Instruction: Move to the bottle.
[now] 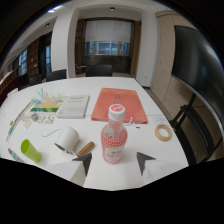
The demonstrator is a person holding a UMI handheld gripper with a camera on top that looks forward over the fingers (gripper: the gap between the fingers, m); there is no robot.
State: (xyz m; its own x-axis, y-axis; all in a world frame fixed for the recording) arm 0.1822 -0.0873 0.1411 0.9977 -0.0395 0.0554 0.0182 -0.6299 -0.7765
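Spread apart, the hand-held gripper (116, 162) shows its two dark fingertips low over the white counter (150, 135), holding nothing, with the bottle (113, 136) standing upright just ahead of them and roughly centred on the gap, not yet between the fingers. It is a clear plastic bottle with a white cap and a red-and-white patterned label around its body; it looks light, probably smooth and a little slippery, and its thin wall would likely give under a hard squeeze. The labelled middle of the body seems the best place to take hold, low enough to keep it from tipping. Left of the bottle lie a white mug (67, 137) on its side and a brown cylinder (85, 148), with a green cup (30, 150) further left; a roll of tape (163, 132) sits to the right. Farther off rest a red folder (120, 104) and a printed booklet (73, 106), then dark chairs (98, 69) and a window (108, 47).
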